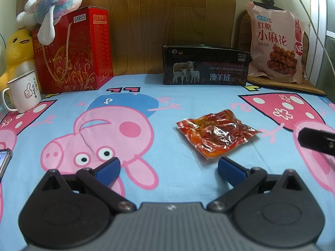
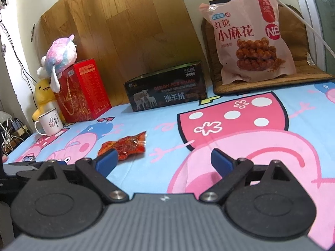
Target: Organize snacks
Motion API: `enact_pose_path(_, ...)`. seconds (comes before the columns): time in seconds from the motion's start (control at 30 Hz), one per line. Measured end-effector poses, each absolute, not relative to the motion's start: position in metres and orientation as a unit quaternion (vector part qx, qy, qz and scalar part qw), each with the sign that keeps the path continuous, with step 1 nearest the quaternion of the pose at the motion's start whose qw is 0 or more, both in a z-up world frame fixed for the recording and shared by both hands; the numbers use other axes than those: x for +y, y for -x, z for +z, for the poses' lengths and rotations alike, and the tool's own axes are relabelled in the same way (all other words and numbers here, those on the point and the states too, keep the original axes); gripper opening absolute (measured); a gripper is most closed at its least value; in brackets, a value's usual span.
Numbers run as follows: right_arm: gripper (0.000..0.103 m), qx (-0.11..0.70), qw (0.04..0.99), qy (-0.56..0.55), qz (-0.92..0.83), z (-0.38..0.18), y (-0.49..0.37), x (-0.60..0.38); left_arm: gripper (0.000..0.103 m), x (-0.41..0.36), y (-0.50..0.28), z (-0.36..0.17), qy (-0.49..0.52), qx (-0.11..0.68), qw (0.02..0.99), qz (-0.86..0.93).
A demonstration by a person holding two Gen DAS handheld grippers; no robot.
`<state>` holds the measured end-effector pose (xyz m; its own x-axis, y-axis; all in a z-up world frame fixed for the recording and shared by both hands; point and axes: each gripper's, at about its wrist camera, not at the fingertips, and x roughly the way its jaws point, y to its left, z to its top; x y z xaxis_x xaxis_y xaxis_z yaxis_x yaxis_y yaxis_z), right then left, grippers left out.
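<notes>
A small red snack packet [image 1: 216, 132] lies flat on the cartoon-print cloth [image 1: 167, 108], just ahead and right of my open, empty left gripper [image 1: 168, 166]. In the right wrist view the packet [image 2: 124, 146] lies ahead to the left of my open, empty right gripper [image 2: 163, 159], partly hidden by its left finger. A black open box [image 1: 206, 64] stands at the back centre; it also shows in the right wrist view [image 2: 165, 86]. A large pink snack bag [image 1: 276, 41] leans at the back right, also seen in the right wrist view [image 2: 251, 35].
A red gift box [image 1: 73, 50] with plush toys [image 1: 54, 2] stands at the back left. A white mug [image 1: 23, 92] is at the left edge. A phone [image 1: 4, 161] lies at the near left. The other gripper's tip [image 1: 316, 141] enters at the right.
</notes>
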<state>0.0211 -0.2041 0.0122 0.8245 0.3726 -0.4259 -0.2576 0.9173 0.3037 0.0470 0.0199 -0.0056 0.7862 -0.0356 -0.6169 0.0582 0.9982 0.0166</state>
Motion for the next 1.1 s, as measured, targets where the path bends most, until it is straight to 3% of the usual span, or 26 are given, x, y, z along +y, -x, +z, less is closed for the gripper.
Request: enact_pose_path(1.1, 0.098, 0.240, 0.948, -0.122, 0.172, 0.0115, -0.0185, -0.2061, 0.103, 0.0202, -0.0465, -0.0054, -0.014, 0.326, 0.945, -0.020)
